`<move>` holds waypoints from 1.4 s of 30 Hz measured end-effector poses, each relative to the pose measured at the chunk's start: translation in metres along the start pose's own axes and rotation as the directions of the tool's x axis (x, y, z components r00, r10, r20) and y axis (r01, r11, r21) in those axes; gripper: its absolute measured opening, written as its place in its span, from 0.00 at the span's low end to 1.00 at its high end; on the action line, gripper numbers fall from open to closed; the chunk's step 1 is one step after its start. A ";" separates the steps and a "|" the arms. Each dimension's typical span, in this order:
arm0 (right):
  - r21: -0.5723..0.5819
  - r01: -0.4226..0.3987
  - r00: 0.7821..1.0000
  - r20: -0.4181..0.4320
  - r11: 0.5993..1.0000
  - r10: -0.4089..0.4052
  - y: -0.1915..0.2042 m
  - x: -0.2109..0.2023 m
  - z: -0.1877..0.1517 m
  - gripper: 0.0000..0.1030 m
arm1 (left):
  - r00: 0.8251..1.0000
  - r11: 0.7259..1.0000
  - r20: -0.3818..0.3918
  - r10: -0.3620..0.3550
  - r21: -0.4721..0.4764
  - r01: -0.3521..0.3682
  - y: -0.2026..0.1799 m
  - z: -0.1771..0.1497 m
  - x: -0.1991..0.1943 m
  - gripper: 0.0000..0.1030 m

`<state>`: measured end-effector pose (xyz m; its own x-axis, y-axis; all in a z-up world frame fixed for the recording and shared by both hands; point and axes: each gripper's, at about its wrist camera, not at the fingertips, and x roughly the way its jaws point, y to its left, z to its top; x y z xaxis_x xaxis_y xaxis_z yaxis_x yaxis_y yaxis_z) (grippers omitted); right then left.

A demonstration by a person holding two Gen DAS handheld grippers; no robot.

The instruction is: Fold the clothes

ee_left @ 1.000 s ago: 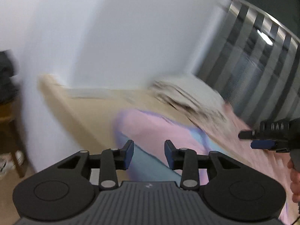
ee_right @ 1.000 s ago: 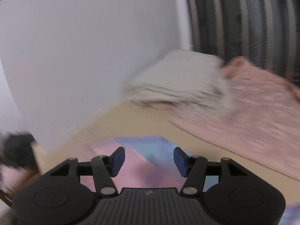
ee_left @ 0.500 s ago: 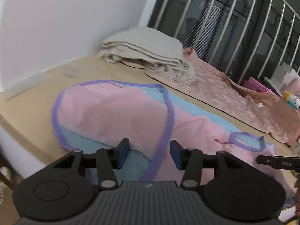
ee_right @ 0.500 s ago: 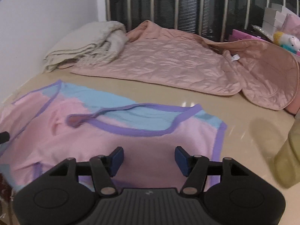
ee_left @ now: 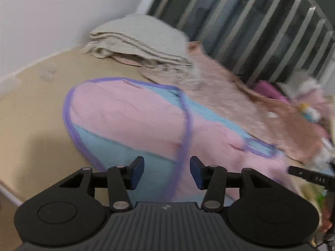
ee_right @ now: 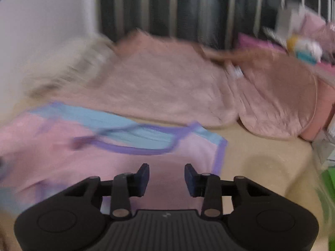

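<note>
A pink and blue garment (ee_left: 134, 121) with purple trim lies flat on the tan bed (ee_left: 31, 125). In the left wrist view its long axis runs from 9 o'clock toward 4 o'clock. The left tongs (ee_left: 166, 172) hang over its near edge, half open and empty. The right tongs (ee_right: 166, 178) are closing, nothing between them. Only the left view clearly shows the folded beige blanket (ee_left: 142, 39) at 12 o'clock; the right view shows the whole pink quilt (ee_right: 167, 87) and a neckline. White wall, metal bars behind.

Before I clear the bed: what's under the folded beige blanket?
A corner of the pink quilt runs under the beige blanket; anything further beneath is covered.
</note>
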<state>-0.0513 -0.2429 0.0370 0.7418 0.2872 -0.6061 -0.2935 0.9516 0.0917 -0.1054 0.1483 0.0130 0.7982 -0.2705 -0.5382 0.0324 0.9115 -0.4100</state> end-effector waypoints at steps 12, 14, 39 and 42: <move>0.056 -0.199 0.980 -0.009 0.978 0.200 0.027 -0.016 -0.062 0.02 | 0.999 0.991 0.012 -0.041 0.129 0.039 -0.012 -0.022 -0.006 0.48; 0.074 -0.198 0.979 -0.022 0.977 0.200 0.016 -0.024 -0.067 0.01 | 0.998 0.990 0.011 -0.055 0.129 0.054 -0.010 -0.025 -0.010 0.48; -0.288 -0.032 0.997 0.059 0.957 0.051 0.092 0.021 -0.036 0.45 | 0.999 0.979 0.010 -0.042 0.198 0.039 -0.027 -0.035 -0.015 0.58; -0.153 -0.073 0.995 0.052 0.986 0.082 0.079 0.027 -0.030 0.05 | 0.999 0.980 0.010 -0.048 0.192 0.045 -0.025 -0.034 -0.015 0.58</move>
<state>-0.0721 -0.1631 0.0042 0.7456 0.3692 -0.5548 -0.4357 0.9000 0.0134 -0.1385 0.1184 0.0060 0.8016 -0.3104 -0.5110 0.1828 0.9410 -0.2849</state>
